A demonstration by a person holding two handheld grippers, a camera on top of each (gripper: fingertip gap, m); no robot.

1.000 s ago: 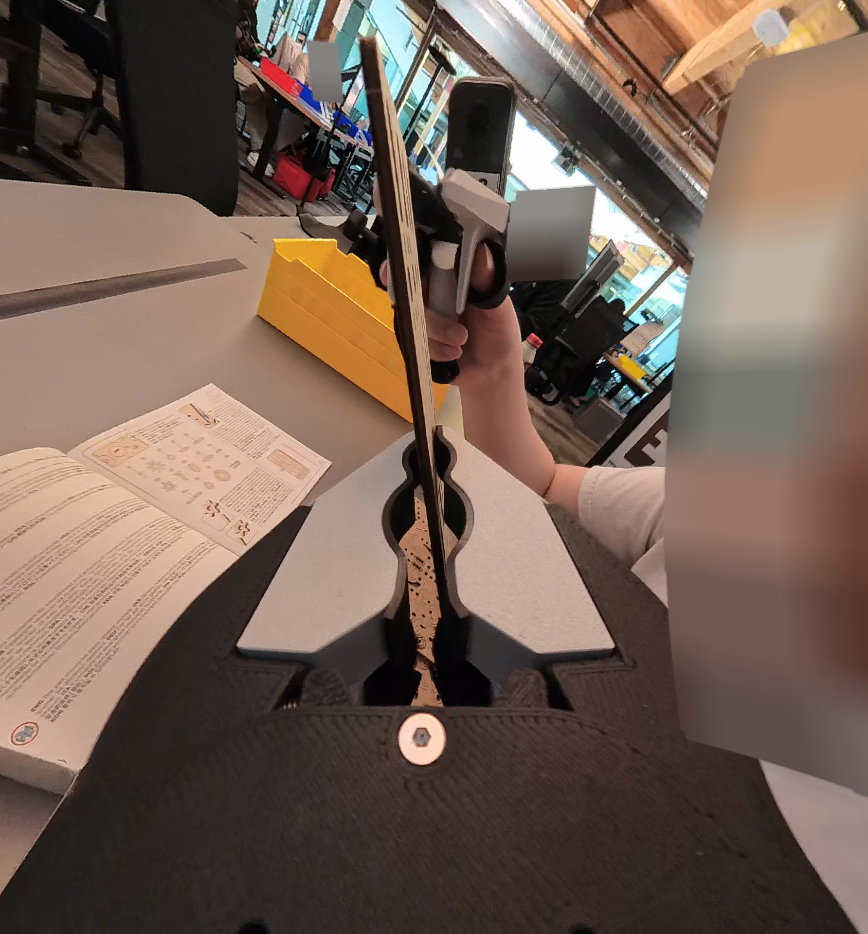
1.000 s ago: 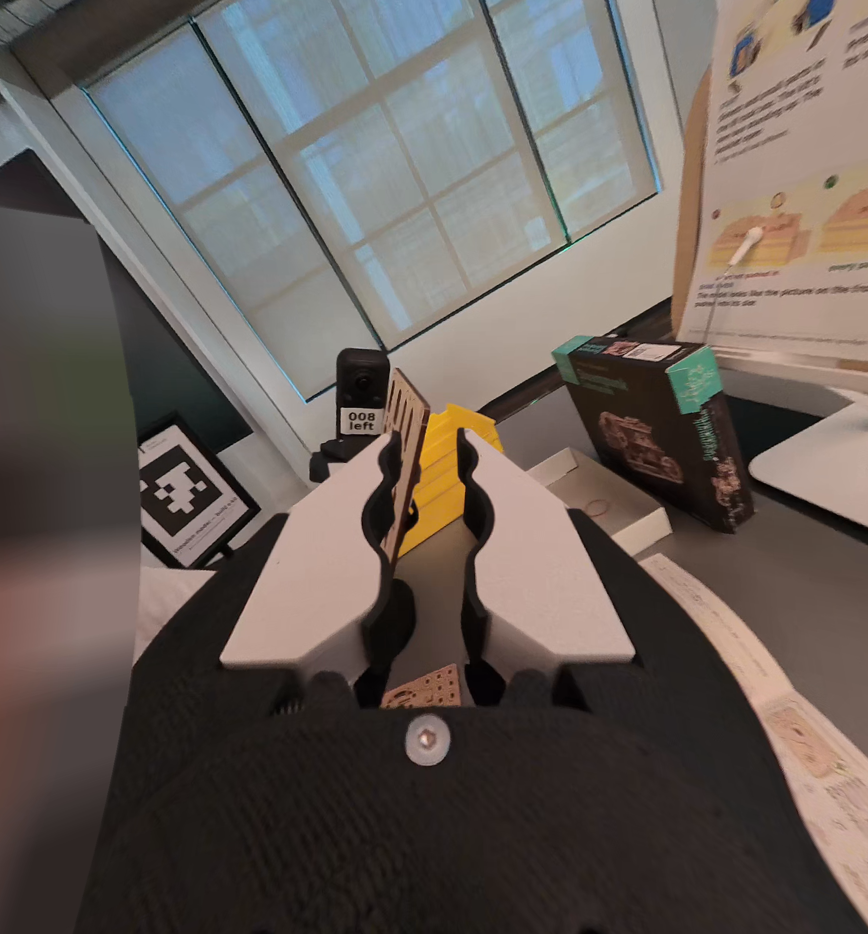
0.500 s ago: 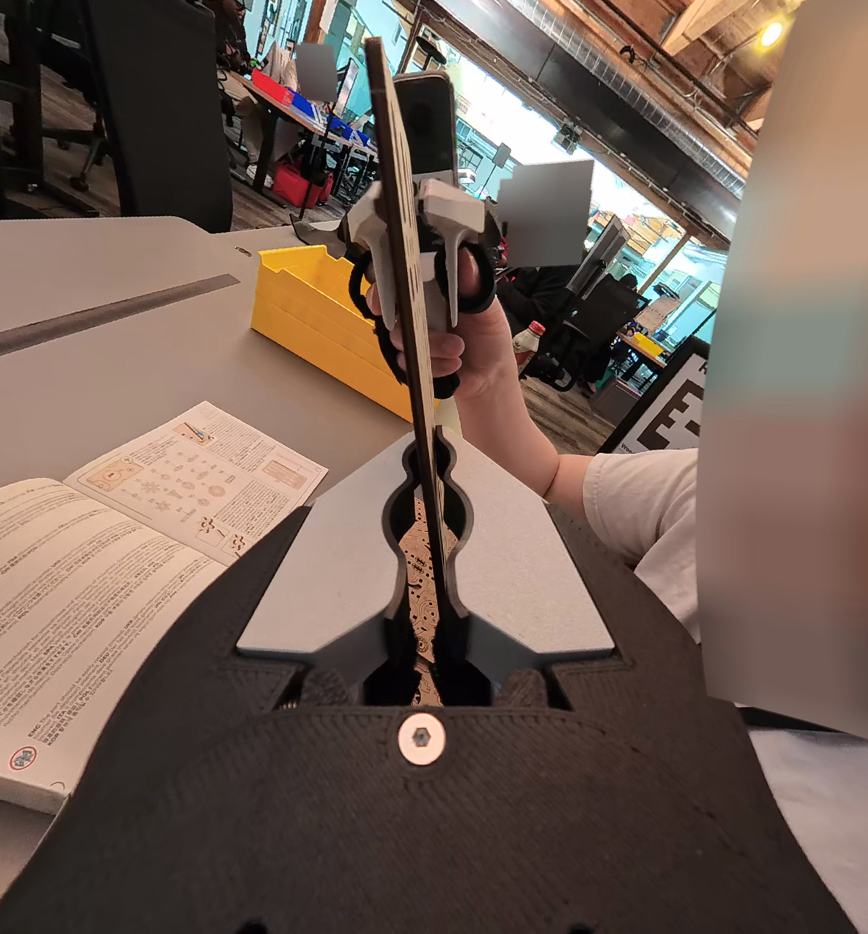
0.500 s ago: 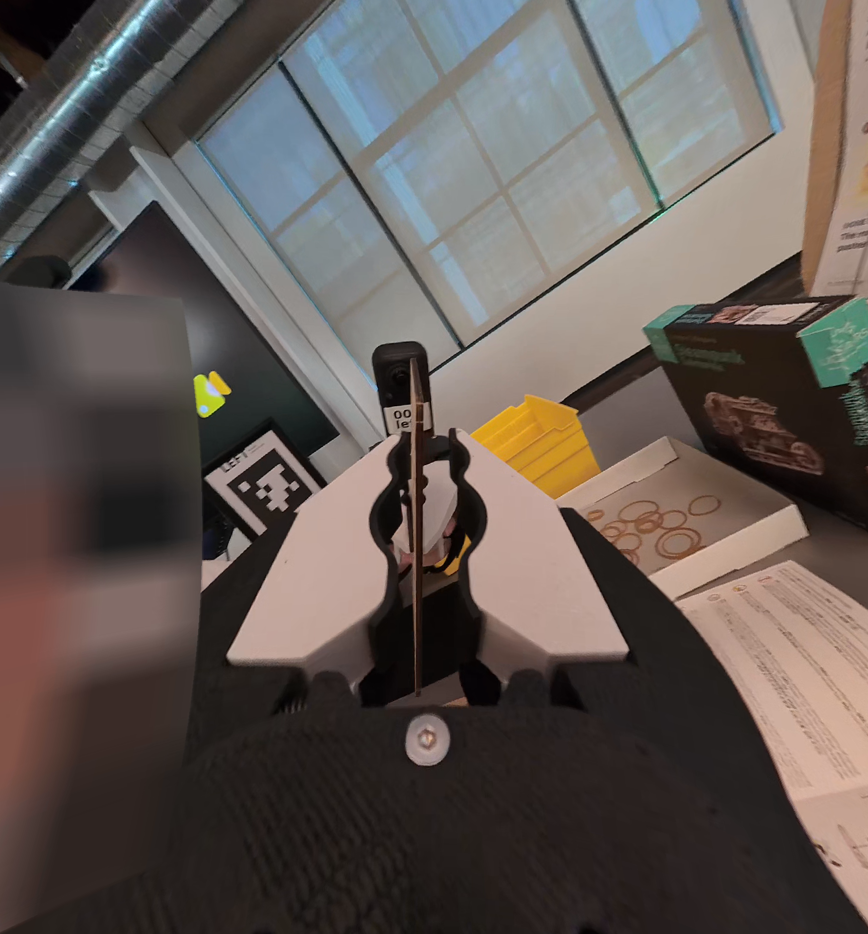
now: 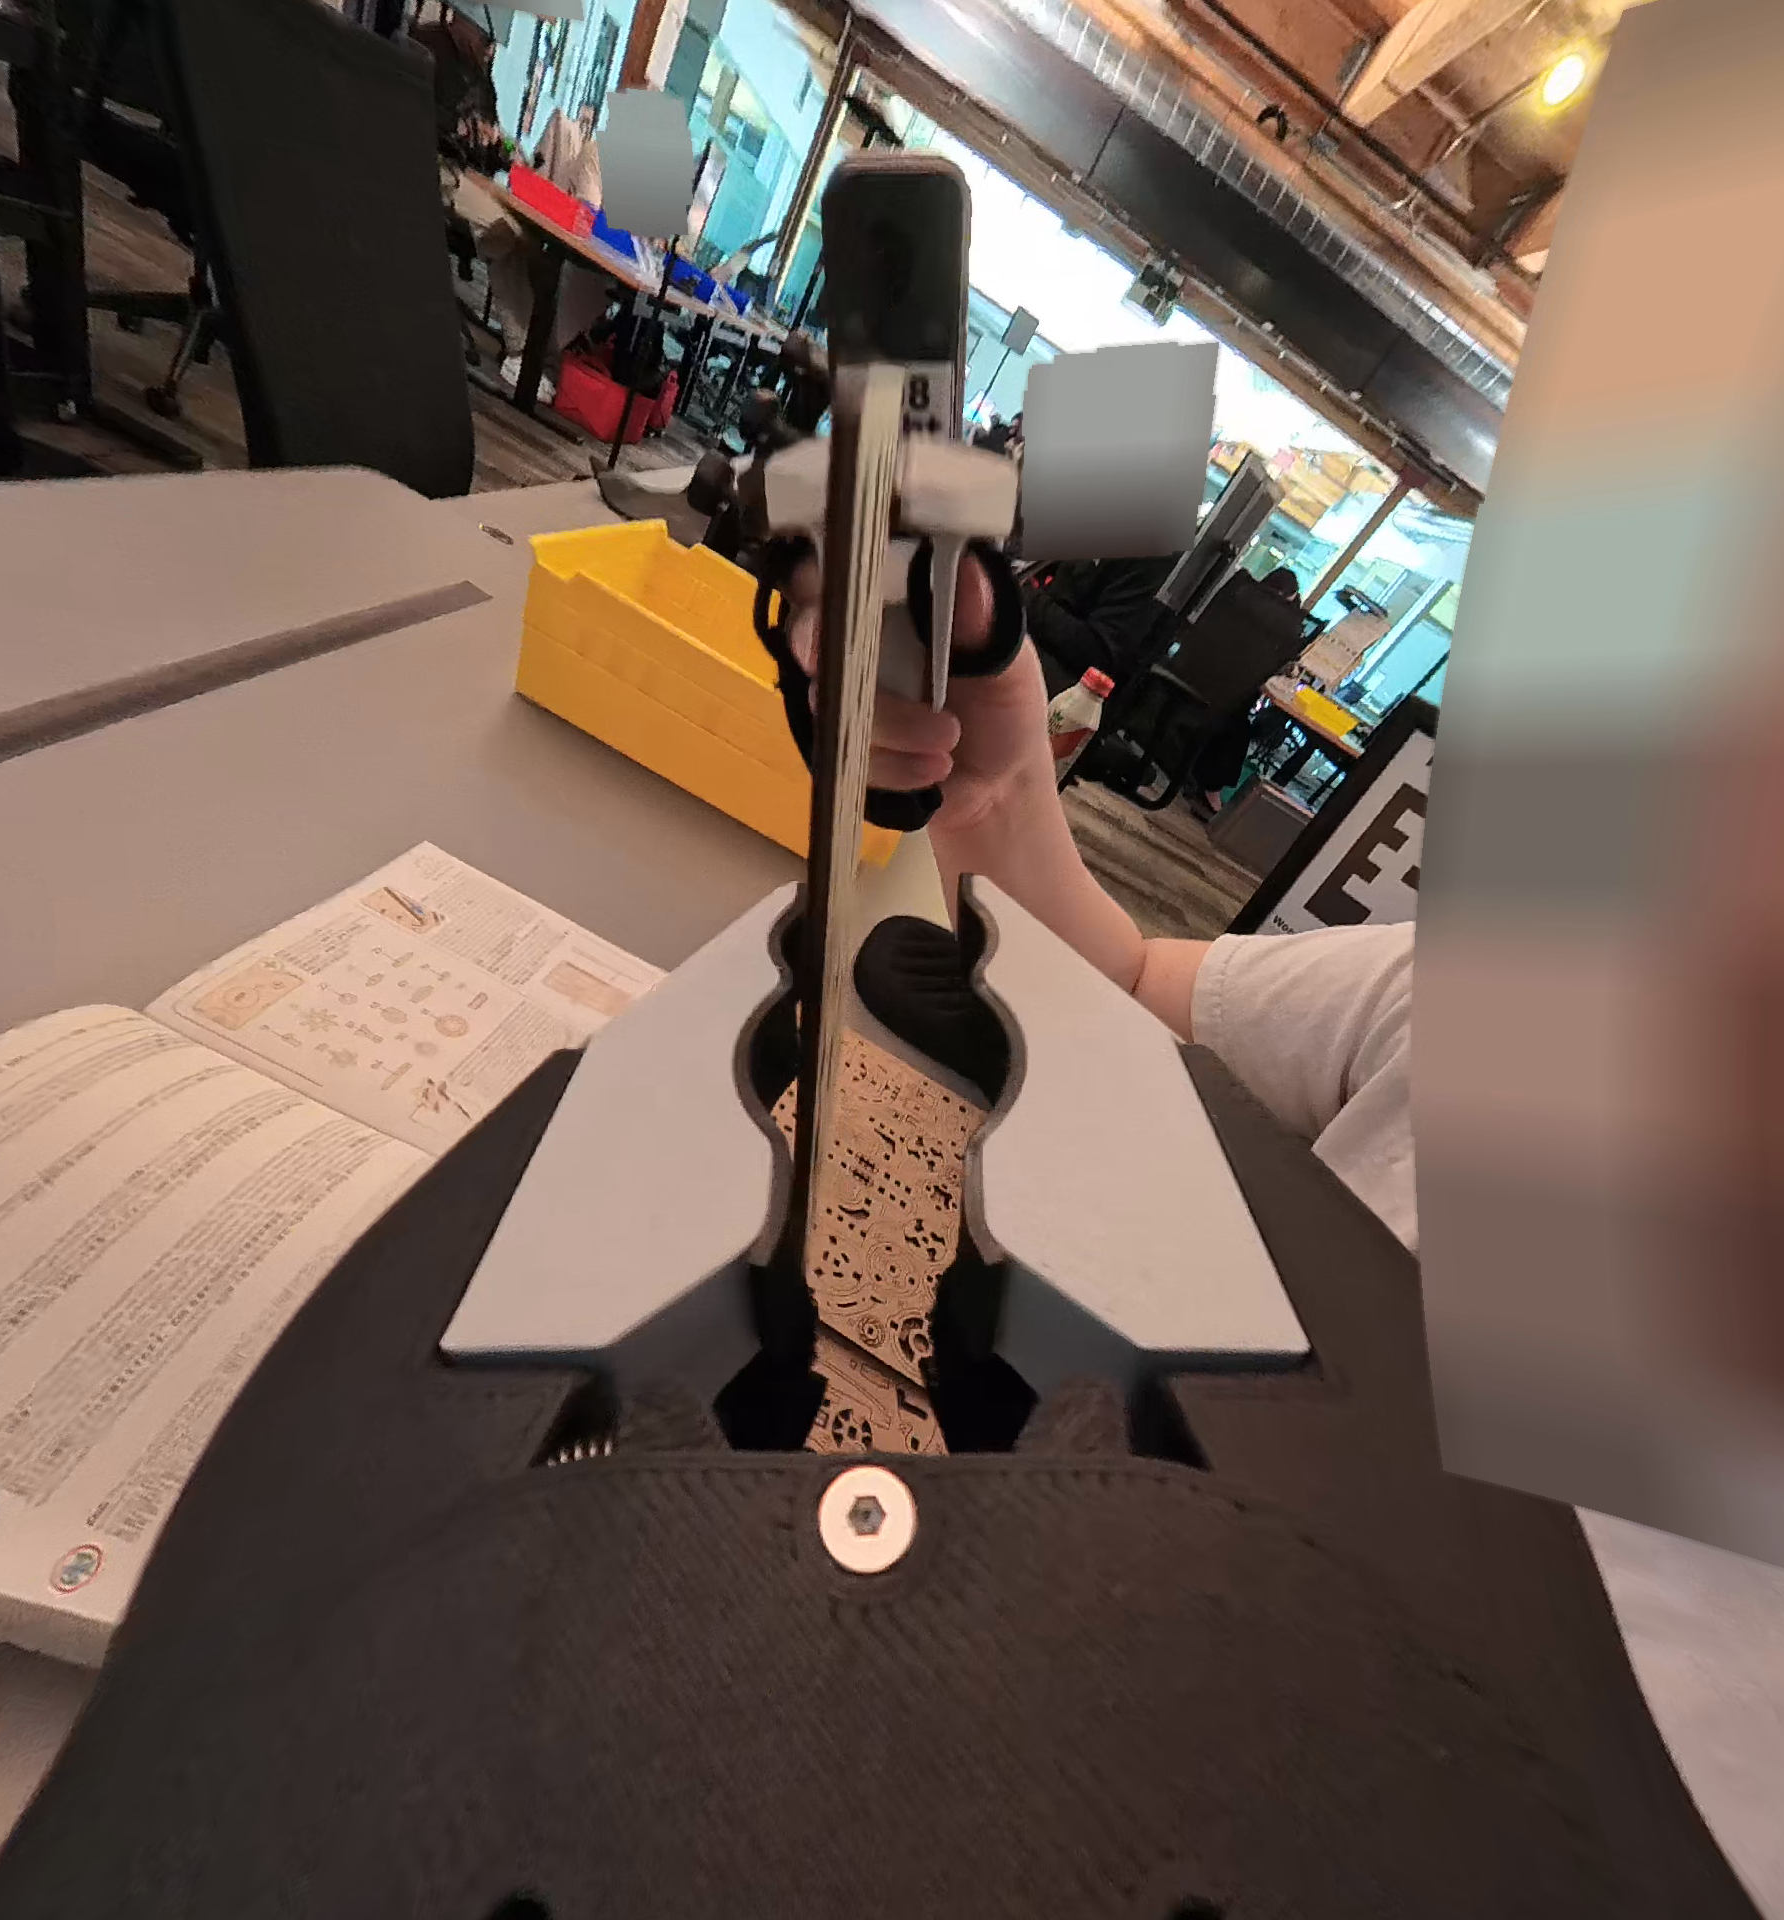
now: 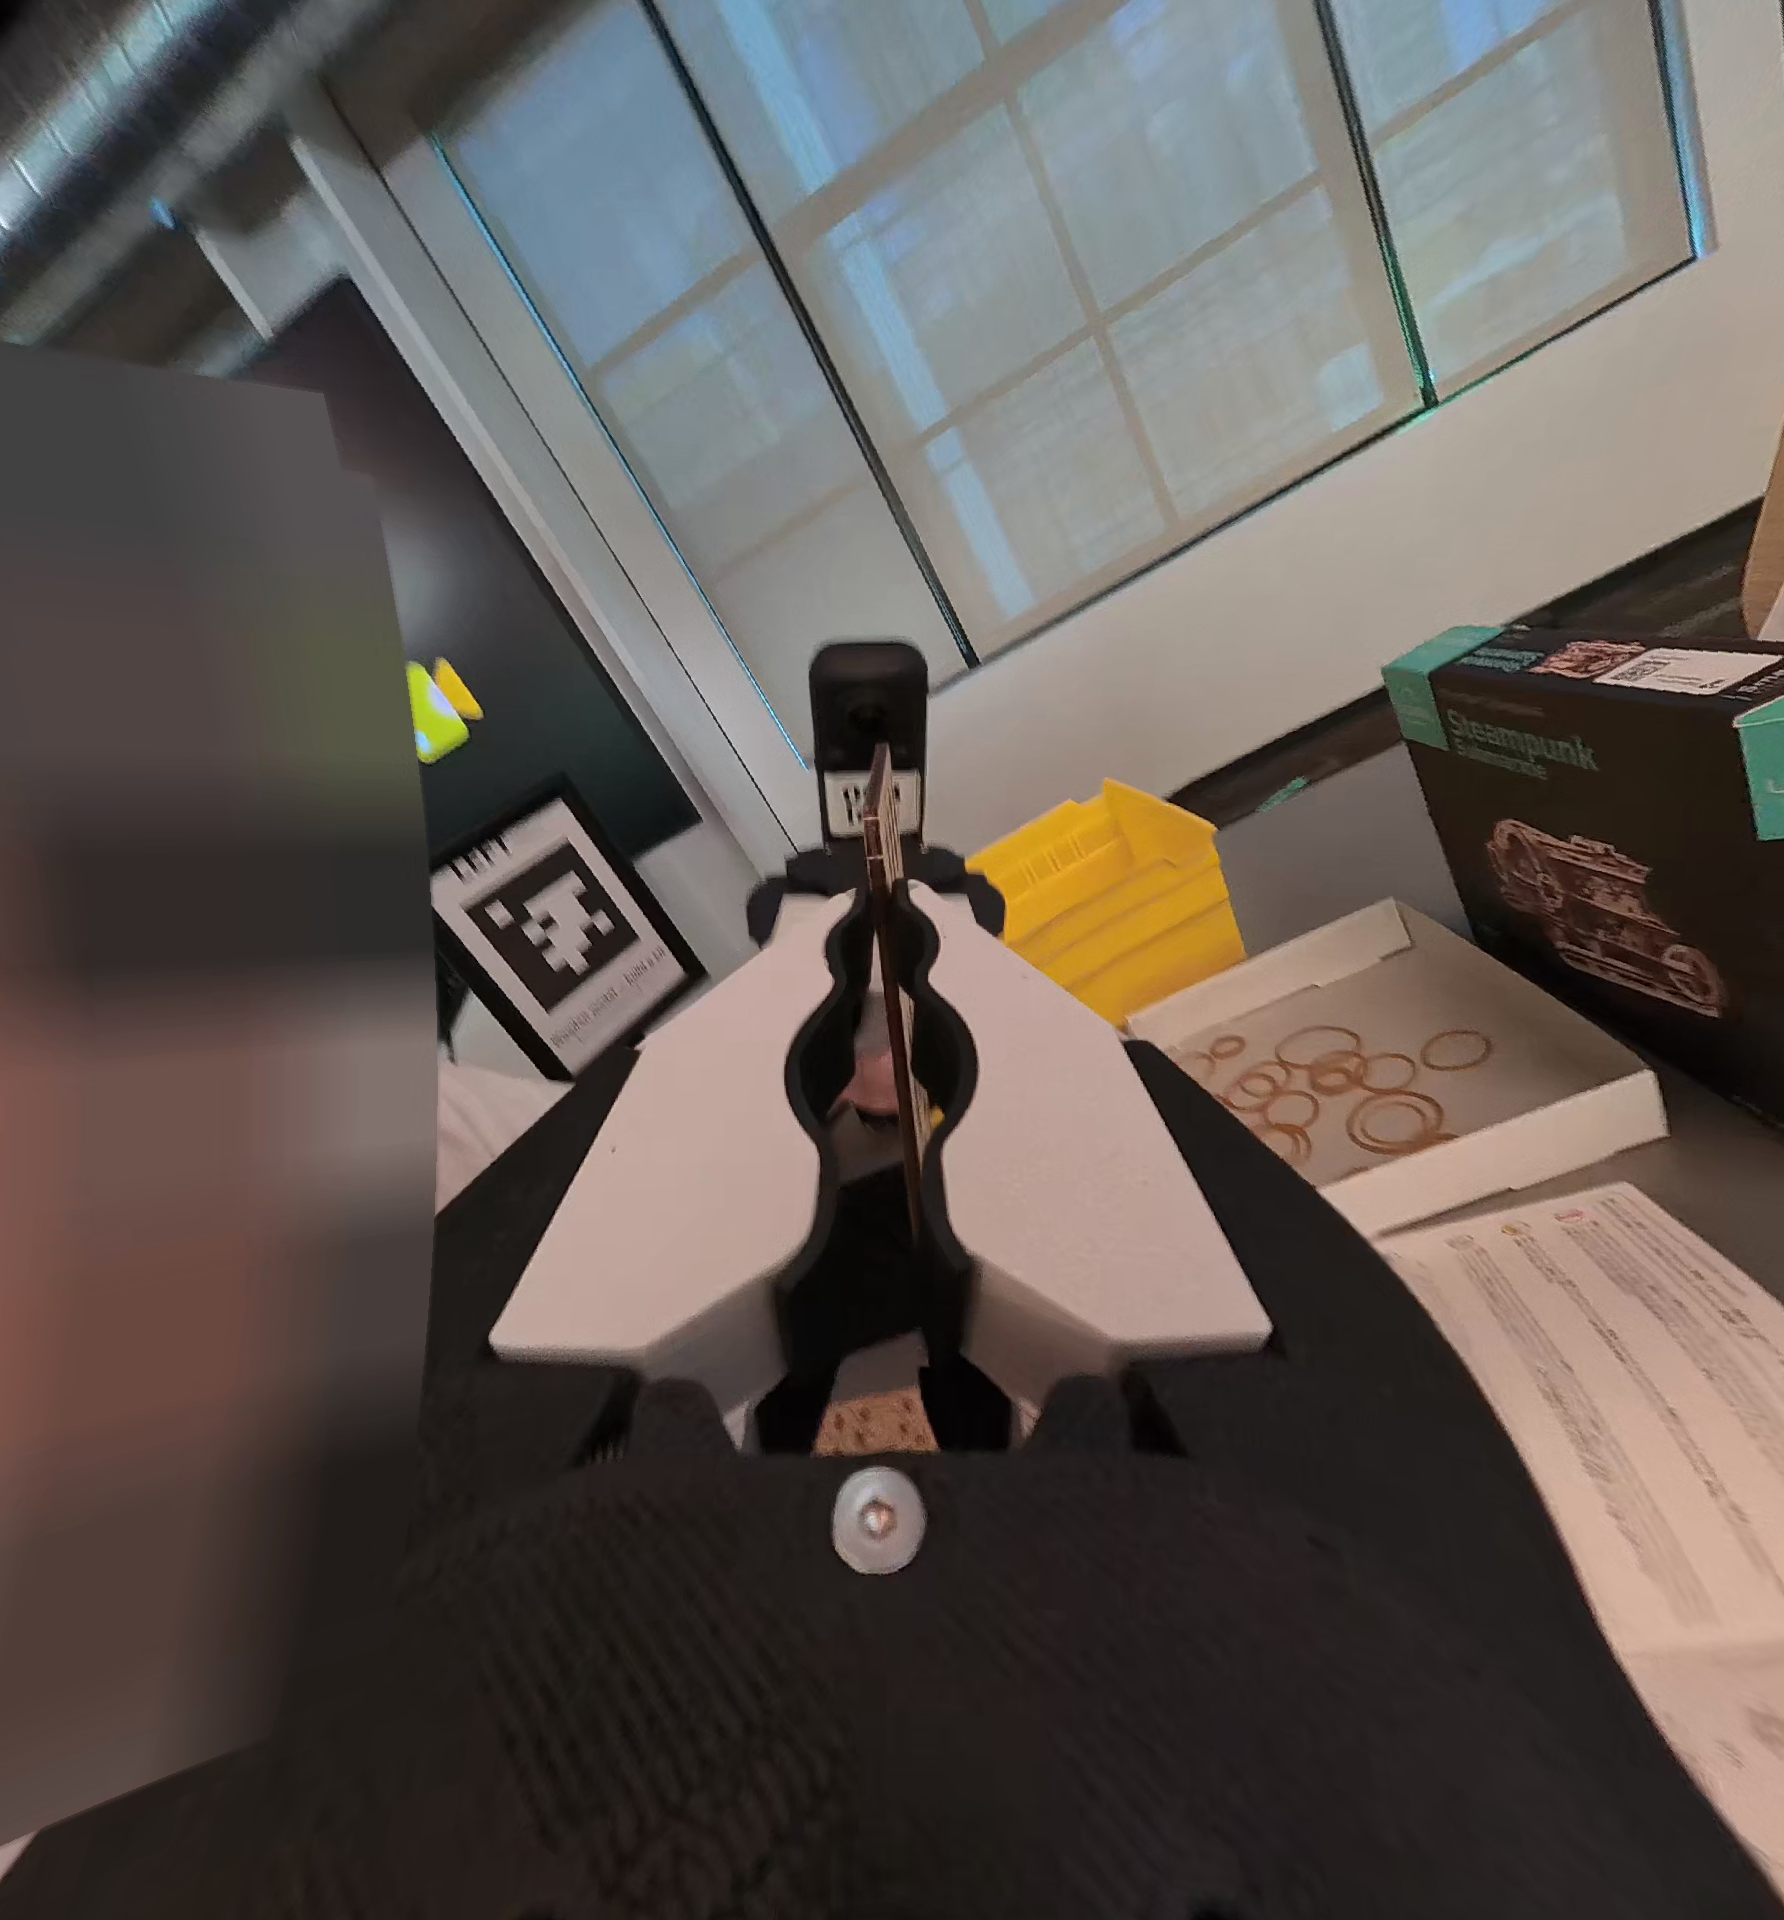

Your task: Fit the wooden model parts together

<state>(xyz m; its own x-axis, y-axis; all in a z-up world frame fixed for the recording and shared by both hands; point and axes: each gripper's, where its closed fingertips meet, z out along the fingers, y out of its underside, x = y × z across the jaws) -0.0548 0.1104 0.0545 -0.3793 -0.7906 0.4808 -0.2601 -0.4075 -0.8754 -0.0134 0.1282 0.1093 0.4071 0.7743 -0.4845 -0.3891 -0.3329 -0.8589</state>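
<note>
A thin laser-cut wooden sheet (image 5: 834,727) is held upright and edge-on between my two grippers above the grey table. My left gripper (image 5: 883,904) is open; the sheet stands in the gap and leans on the left finger (image 5: 659,1143). The sheet's patterned face (image 5: 893,1174) shows between the fingers. My right gripper (image 6: 880,899) is shut on the sheet's (image 6: 893,997) other end. The right gripper also shows in the left wrist view (image 5: 893,488), held by a hand. The left gripper's camera (image 6: 867,717) faces me in the right wrist view.
A yellow bin (image 5: 639,644) stands on the table behind the sheet. An open instruction booklet (image 5: 192,1195) lies at the left. The right wrist view shows a white tray of thin rings (image 6: 1387,1091), a dark kit box (image 6: 1646,883) and a framed black-and-white marker (image 6: 555,935). There is about 7 cm between the tips of the two grippers.
My left gripper's jaws have opened; they were shut on the sheet before. My right gripper has closed on the sheet's far end and lined up with it.
</note>
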